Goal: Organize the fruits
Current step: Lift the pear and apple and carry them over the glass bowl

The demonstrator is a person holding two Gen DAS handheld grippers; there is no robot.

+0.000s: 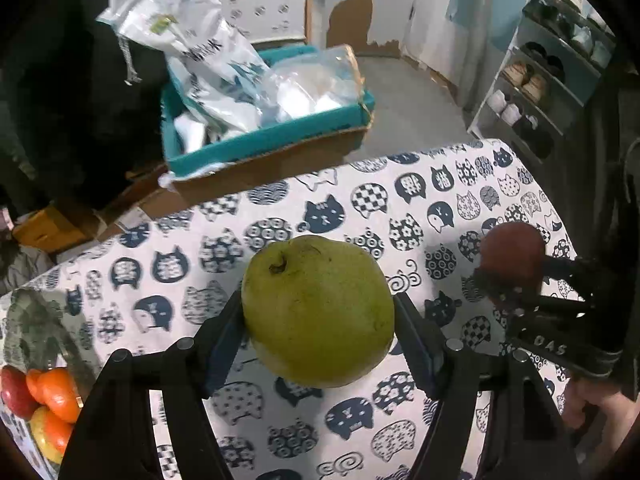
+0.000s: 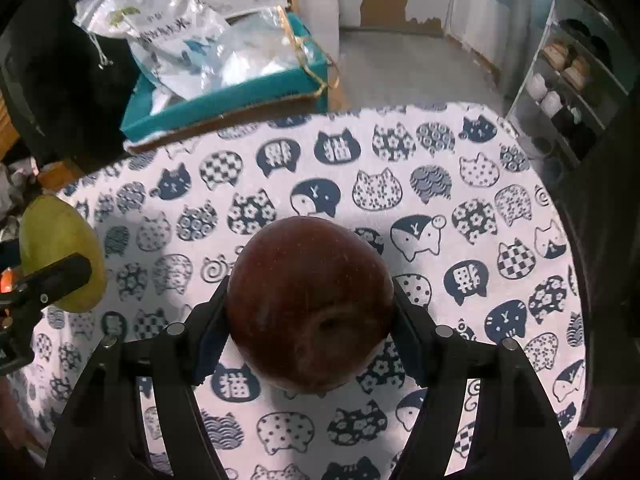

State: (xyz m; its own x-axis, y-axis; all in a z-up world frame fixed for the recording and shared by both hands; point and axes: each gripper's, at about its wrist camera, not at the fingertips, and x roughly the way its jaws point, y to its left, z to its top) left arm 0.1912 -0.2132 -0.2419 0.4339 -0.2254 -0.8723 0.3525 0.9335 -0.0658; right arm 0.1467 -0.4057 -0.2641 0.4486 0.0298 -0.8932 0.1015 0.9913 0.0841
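Gripping a green pear (image 1: 318, 312) between its two black fingers, the left gripper (image 1: 318, 320) holds the fruit clear above the cat-print tablecloth (image 1: 360, 200); the pads press on the pear's left and right flanks. Its stem pit faces up and toward the far left, so its long axis tilts away from the camera, the broad end lying nearer the gripper body. At the right of the left wrist view, the right gripper (image 2: 310, 312) is clenched the same way on a dark red apple (image 2: 310, 304), also held above the cloth. On the right wrist view, the apple's dimple faces the camera and slightly down, its axis running roughly along the fingers. Low at the left edge of the left wrist view lie oranges (image 1: 56, 396) and a red fruit (image 1: 14, 392), whose holder I cannot make out. Beyond the table stands a teal box (image 1: 272, 136) stuffed with plastic bags (image 1: 208, 56).
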